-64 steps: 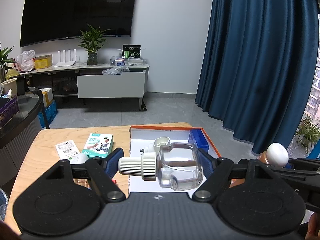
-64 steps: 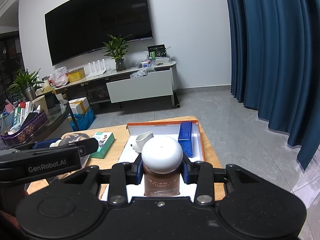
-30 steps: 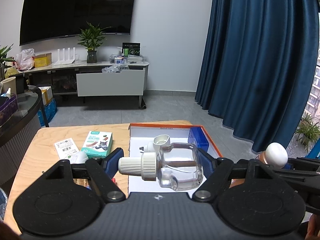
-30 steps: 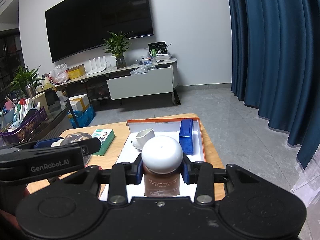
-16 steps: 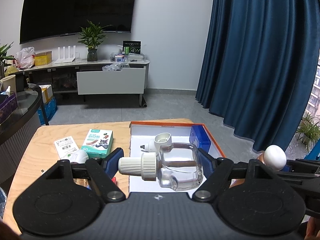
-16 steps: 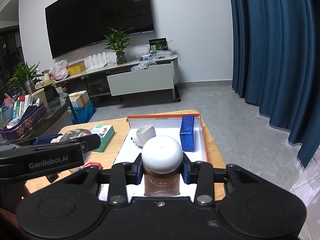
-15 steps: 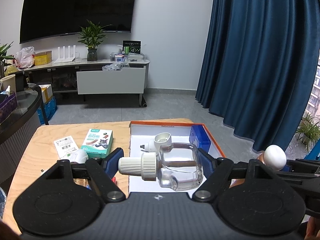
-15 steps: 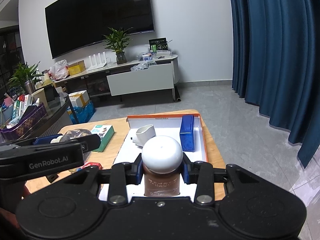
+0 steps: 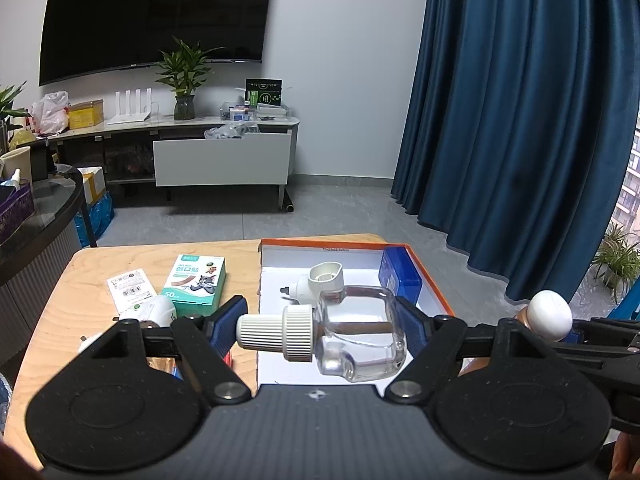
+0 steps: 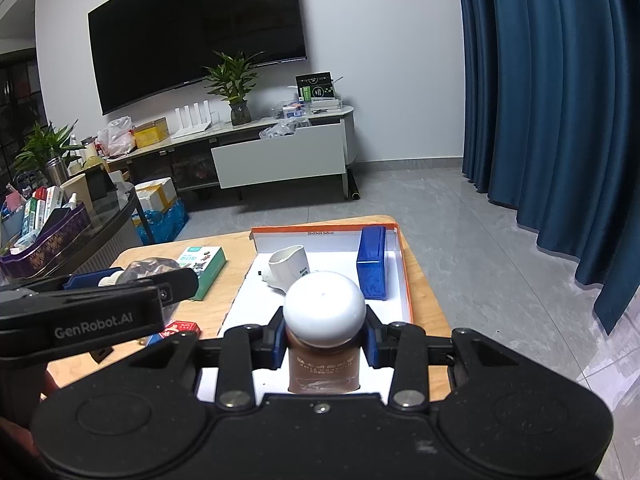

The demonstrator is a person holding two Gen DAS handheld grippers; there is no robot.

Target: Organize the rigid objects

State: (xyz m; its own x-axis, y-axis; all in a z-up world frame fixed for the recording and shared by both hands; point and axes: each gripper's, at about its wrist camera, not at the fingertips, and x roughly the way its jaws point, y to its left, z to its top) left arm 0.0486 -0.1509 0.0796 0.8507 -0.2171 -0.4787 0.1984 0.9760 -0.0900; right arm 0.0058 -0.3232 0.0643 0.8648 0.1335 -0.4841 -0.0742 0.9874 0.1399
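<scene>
My left gripper (image 9: 320, 320) is shut on a clear bottle (image 9: 360, 336) with a white ribbed cap, held sideways between the blue pads above the table. My right gripper (image 10: 325, 340) is shut on a brown bottle (image 10: 324, 368) with a round white cap, held upright. Below and ahead lies a white box with an orange rim (image 10: 408, 280), with its rim (image 9: 436, 292) also in the left wrist view. In the box are a blue case (image 10: 372, 268) and a white plug-in device (image 10: 288, 266). The brown bottle's cap (image 9: 550, 316) shows at the right of the left wrist view.
A green plaster box (image 9: 196, 280), a white leaflet (image 9: 130, 286) and a white object (image 9: 154, 310) lie on the wooden table left of the box. A red pack (image 10: 180, 328) sits nearer me. Blue curtains hang at the right, a TV cabinet stands behind.
The right gripper has drifted slightly with its bottle. Both holds look the same as before.
</scene>
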